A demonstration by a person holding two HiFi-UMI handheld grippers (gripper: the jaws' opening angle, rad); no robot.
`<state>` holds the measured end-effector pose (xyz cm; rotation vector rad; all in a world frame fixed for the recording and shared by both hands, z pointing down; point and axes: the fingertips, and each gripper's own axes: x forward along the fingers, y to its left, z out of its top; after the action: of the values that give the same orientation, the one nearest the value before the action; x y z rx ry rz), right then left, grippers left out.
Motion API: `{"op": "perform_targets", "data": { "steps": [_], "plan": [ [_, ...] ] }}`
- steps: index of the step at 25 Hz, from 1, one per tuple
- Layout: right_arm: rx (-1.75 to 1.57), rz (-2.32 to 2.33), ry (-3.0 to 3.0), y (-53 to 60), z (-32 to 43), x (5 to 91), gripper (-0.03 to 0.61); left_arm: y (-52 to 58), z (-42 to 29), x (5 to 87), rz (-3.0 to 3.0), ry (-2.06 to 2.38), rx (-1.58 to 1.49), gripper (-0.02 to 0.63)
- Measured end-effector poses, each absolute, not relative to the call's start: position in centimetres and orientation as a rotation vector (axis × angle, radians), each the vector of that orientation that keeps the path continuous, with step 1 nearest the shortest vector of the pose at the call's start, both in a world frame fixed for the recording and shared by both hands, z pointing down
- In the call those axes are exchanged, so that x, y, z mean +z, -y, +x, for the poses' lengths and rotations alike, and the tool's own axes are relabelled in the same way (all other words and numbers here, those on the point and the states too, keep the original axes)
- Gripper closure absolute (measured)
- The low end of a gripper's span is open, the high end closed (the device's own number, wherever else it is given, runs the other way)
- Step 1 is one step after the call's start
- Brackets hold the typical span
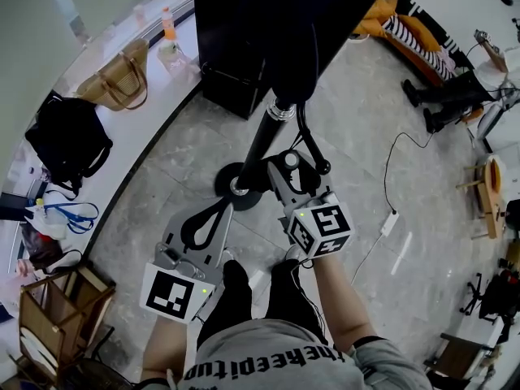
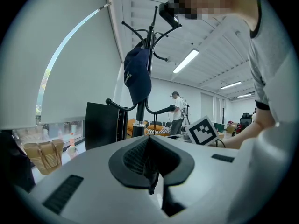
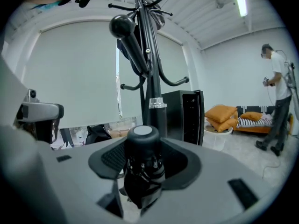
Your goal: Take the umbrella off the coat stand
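Observation:
The black coat stand (image 1: 262, 140) rises from its round base (image 1: 236, 187) just ahead of me. In the right gripper view its pole (image 3: 152, 78) fills the middle, with curved hooks above. The folded black umbrella (image 3: 141, 162), topped by a grey cap (image 1: 290, 161), stands upright between the jaws of my right gripper (image 1: 292, 177), which is shut on it next to a low hook (image 1: 323, 167). My left gripper (image 1: 218, 211) is shut and empty, lower left of the base. From it I see the stand (image 2: 140, 111) with a navy cap (image 2: 137, 76) hanging on it.
A black cabinet (image 1: 244, 31) stands behind the stand. On the window ledge sit a straw bag (image 1: 122, 75), a black bag (image 1: 69, 136) and a bottle (image 1: 168, 27). A cable and power strip (image 1: 388, 222) lie at right. A person (image 3: 278, 101) stands by a sofa (image 3: 224, 113).

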<state>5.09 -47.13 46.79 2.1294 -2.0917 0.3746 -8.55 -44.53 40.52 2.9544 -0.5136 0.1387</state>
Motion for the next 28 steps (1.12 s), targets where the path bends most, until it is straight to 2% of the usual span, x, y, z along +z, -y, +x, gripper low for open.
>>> {"op": "perform_targets", "data": {
  "steps": [28],
  "plan": [
    [0.202,2.174,2.166,42.9,3.0,39.1,0.37,42.6,-6.1,36.2,3.069,0.414,0.058,0.598]
  ]
}}
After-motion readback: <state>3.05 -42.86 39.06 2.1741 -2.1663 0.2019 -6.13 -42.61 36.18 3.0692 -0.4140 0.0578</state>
